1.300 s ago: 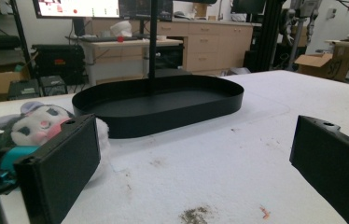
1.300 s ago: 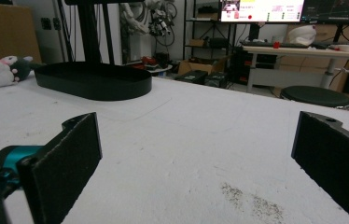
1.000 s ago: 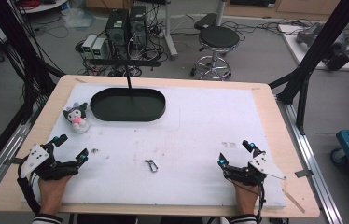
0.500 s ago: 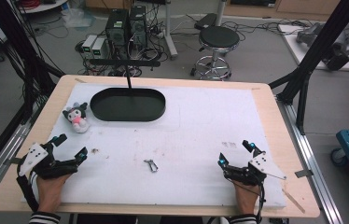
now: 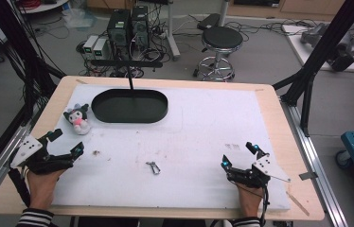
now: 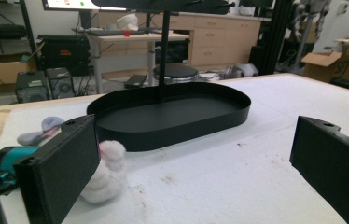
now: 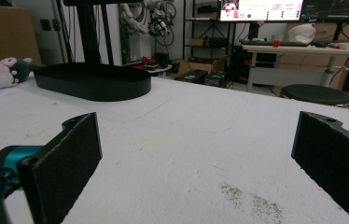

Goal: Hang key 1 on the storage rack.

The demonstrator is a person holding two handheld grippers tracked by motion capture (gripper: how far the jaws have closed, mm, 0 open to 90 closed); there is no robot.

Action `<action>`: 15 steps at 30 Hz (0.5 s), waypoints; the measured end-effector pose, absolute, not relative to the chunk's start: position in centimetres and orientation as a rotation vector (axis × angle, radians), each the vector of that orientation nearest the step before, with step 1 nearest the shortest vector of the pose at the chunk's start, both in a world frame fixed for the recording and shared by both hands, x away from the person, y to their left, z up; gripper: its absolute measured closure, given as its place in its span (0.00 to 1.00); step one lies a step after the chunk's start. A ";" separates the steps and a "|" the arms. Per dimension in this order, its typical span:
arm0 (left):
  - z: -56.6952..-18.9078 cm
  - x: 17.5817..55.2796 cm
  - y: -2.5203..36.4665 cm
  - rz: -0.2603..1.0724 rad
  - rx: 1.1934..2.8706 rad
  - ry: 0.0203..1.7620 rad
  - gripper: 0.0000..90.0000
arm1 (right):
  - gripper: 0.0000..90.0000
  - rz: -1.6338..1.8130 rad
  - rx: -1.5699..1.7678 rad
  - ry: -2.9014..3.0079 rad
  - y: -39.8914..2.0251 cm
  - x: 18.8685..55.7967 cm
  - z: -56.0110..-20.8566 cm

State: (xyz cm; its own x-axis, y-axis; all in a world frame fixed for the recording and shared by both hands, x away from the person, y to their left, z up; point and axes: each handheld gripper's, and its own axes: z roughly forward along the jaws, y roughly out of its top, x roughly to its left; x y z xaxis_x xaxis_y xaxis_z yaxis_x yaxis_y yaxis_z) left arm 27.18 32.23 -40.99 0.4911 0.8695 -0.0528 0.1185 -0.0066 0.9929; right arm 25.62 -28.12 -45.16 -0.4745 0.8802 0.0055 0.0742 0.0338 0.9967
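A small black-and-white plush toy (image 5: 77, 118) lies on the white-covered table (image 5: 194, 123), just beside the black oval metal tray (image 5: 129, 106). Left tool (image 5: 66, 143) and right tool (image 5: 239, 153) rest released, empty. Nothing begun; likely the left reaches for the plush.

Both handheld rigs look pretty much identical: the left tool (image 5: 65, 143) and right tool (image 5: 239, 154) are black frames with a pale grey three-cornered plate on top and small teal-lit tips. Up close, the jaws are flat black rectangular pads with a screw hole near the top edge, plus a teal piece at the base. Black cable trails back. Sleeves (image 5: 35, 217) are black-and-white striped.
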 end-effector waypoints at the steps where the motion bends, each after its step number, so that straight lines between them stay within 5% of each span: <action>1: -40.6 27.3 32.2 0.747 1.485 0.916 0.02 | 0.01 1.513 0.983 1.637 -28.1 25.6 -45.2; 15: -35.9 30.5 31.3 0.786 1.696 1.051 0.02 | 0.01 1.514 0.982 1.637 -28.1 25.6 -45.2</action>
State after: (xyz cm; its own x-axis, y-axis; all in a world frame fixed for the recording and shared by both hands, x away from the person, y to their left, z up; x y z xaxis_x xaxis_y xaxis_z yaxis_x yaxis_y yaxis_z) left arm 30.49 31.29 -35.92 0.4226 0.9056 0.0352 0.2899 -0.1719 0.9415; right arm 25.62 -28.13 -45.16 -0.4751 0.8799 0.0060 0.0744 0.0334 0.9967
